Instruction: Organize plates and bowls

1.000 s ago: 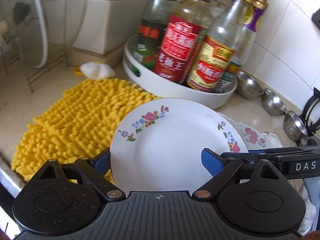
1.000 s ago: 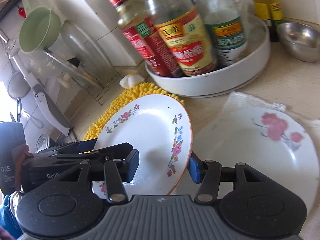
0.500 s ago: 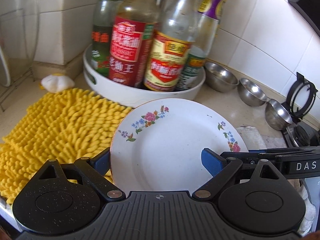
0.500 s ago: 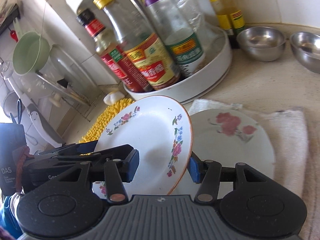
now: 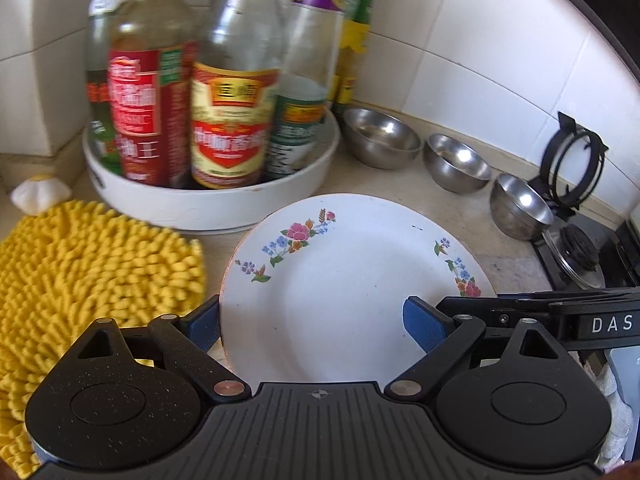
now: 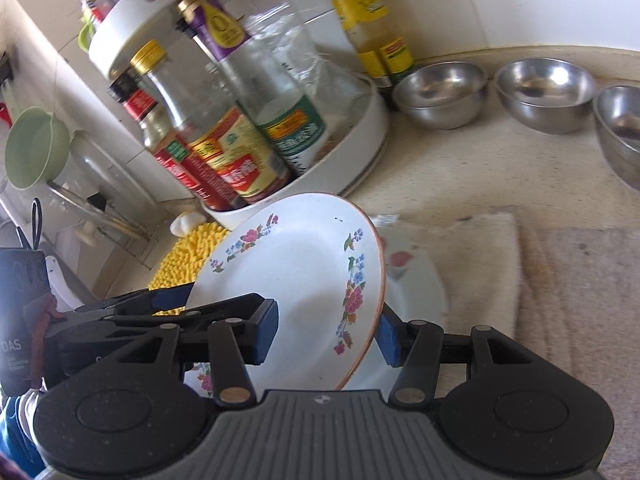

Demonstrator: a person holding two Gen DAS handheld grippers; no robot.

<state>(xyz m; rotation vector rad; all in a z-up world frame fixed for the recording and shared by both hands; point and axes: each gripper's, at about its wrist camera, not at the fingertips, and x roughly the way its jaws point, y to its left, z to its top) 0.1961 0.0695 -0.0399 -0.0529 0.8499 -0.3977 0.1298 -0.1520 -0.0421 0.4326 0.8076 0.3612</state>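
Observation:
A white plate with a flower border [image 5: 340,280] hangs tilted above the counter, held from both sides. My left gripper [image 5: 314,326] is shut on it, one blue pad behind the left rim and the other on the plate's face. My right gripper [image 6: 326,336] is shut on the same plate [image 6: 304,272], pinching its right rim. Below it, a second plate with pink flowers [image 6: 412,280] lies on a beige towel [image 6: 480,264]. Three steel bowls [image 5: 380,140] [image 5: 456,162] [image 5: 520,206] stand along the tiled wall.
A white round tray [image 5: 208,204] packed with sauce bottles [image 5: 232,120] stands just behind the plate. A yellow shaggy mat [image 5: 92,272] lies at the left, a black stove burner [image 5: 576,252] at the right. A green ladle [image 6: 36,152] and a rack hang far left.
Both grippers have carried the plate to the right along the counter. The yellow mat has slid off to the left, and the steel bowls, stove and towel have come into view.

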